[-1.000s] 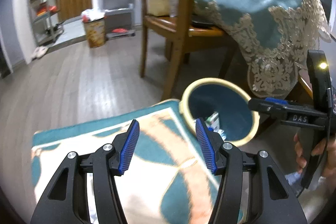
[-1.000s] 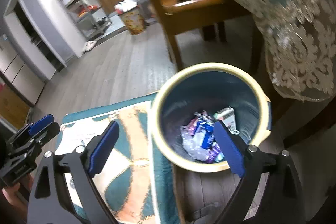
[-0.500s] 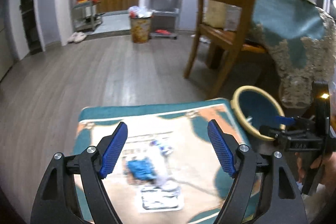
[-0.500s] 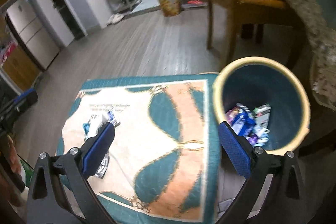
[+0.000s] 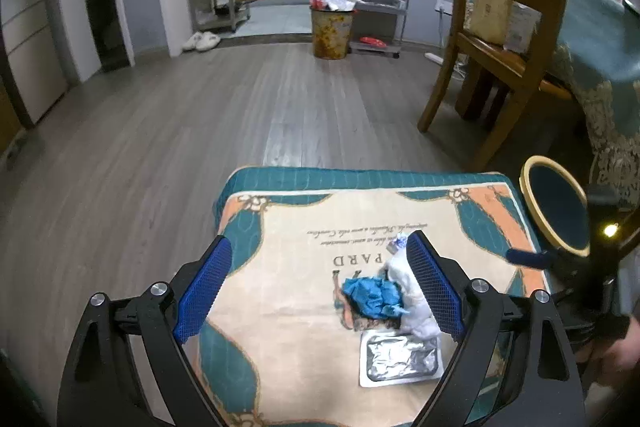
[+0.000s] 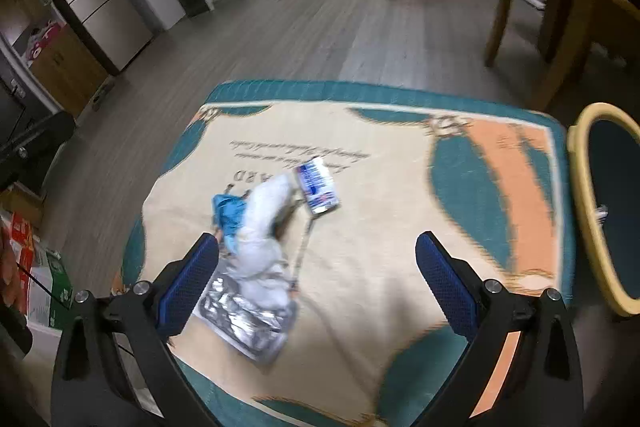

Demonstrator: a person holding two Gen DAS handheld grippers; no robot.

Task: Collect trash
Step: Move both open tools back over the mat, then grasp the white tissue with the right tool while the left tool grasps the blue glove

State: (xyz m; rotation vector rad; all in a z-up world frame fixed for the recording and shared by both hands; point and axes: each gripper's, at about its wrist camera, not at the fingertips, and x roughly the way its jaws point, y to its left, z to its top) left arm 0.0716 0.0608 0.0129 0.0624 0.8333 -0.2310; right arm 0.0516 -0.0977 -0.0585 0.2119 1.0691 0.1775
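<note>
Nearby, a wooden chair (image 5: pixel 516 39) stands beside what looks like a bin (image 5: pixel 556 205)

The rug (image 5: pixel 280 327) carries printed lettering, upside down from the left wrist view: the large capitals "PARD" can be read, with anything before them covered by the blue crumpled wrapper (image 5: pixel 374 295). Above it runs a line of small cursive script, too fine to make out. The blue-and-white packet (image 6: pixel 318 185) bears print, blurred beyond reading.
</note>
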